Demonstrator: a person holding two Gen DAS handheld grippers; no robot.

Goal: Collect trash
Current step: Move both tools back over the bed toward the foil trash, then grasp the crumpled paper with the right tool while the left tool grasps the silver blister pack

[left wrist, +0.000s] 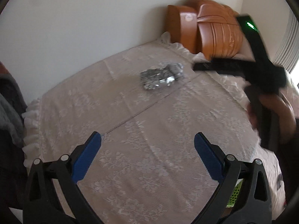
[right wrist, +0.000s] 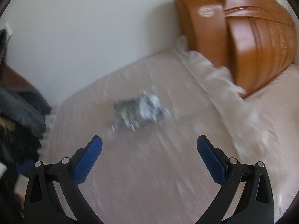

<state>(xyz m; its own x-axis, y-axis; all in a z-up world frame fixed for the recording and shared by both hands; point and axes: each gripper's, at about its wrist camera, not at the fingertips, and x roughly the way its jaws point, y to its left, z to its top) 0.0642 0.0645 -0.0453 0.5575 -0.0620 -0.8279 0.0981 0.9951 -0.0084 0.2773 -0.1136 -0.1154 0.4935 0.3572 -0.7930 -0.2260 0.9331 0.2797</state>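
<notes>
A crumpled silver foil wrapper point(left wrist: 162, 78) lies on a pale lace bed cover point(left wrist: 130, 130), well ahead of my left gripper point(left wrist: 147, 140), which is open and holds nothing. In the right wrist view the same wrapper point(right wrist: 139, 110) is blurred and sits a short way in front of my right gripper point(right wrist: 149, 142), also open with nothing between its blue pads. The right gripper's black body, with a green light and a hand around it, shows at the right of the left wrist view point(left wrist: 261, 71).
An orange-brown wooden headboard point(left wrist: 209, 29) stands at the far corner against a white wall point(left wrist: 84, 18). Dark grey clothing point(right wrist: 20, 112) is piled at the left bed edge. A green perforated item point(left wrist: 234, 194) peeks beside the left gripper's right finger.
</notes>
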